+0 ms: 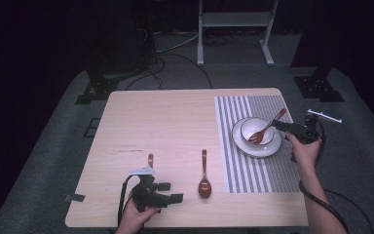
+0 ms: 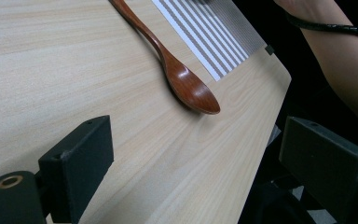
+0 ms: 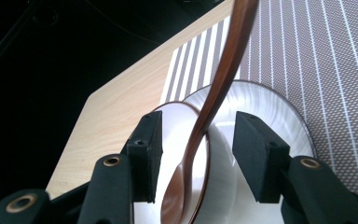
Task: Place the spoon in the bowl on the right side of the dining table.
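Landmark: striped placemat point(image 1: 258, 146) on right part of wooden table point(image 1: 175, 122).

Far left of placemat, near front table edge: left gripper point(image 1: 169, 192) in left hand point(image 1: 136, 217), jaws spread wide, nothing between them, pointing toward placemat. In left gripper view, jaws point(image 2: 191, 168) wide apart over bare wood, gripping nothing.

Just behind left gripper, still well left of placemat: small brown utensil handle point(image 1: 150, 160), rest hidden by gripper's grey plate; kind of utensil not readable.

Just left of placemat's left edge, on bare wood: brown wooden spoon point(image 1: 204, 175), lying flat, bowl end toward front edge, handle pointing to back. Same spoon point(image 2: 177, 70) ahead of left jaws, apart from them.

On placemat, right half: white plate point(image 1: 239, 141) with white bowl point(image 1: 247, 126) on it. Brown fork point(image 1: 265, 129) resting in bowl, tines inside, handle leaning over rim up and to the right.

At placemat's right edge: right gripper point(image 1: 281, 126) in right hand point(image 1: 304, 148), aimed at bowl. In right gripper view, jaws point(image 3: 198, 154) released, parted either side of fork handle point(image 3: 223, 70), pads clear of it, handle running between them, bowl point(image 3: 223, 163) below.
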Motion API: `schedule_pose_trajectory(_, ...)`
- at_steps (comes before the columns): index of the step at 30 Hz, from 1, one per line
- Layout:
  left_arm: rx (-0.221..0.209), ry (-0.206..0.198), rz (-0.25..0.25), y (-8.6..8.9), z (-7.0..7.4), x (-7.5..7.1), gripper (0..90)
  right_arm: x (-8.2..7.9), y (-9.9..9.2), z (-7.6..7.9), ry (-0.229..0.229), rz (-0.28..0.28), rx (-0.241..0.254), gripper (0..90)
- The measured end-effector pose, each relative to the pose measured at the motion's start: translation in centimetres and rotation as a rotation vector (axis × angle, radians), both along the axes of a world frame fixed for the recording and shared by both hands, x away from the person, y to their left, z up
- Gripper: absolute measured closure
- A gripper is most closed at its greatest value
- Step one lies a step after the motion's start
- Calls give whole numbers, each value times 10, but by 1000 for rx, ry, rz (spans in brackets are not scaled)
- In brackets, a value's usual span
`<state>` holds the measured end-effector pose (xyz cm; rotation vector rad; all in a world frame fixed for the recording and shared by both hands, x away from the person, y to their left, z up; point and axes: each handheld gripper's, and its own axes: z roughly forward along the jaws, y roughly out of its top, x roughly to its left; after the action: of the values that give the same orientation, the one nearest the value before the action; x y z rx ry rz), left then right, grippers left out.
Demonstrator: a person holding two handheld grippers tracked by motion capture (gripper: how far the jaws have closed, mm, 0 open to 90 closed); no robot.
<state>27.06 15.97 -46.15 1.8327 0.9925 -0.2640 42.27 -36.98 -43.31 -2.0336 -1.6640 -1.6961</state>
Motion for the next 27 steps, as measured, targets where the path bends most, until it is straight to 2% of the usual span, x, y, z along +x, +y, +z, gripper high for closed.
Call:
schedule_pose_trajectory(11, 0, -3, 5, 1, 0, 0, 87, -16, 7, 3, -11, 31, -42, 481)
schedule_pose_trajectory(27, -2, -6, 9, 2, 1, 0, 87, -35, 9, 5, -33, 58, -50, 469)
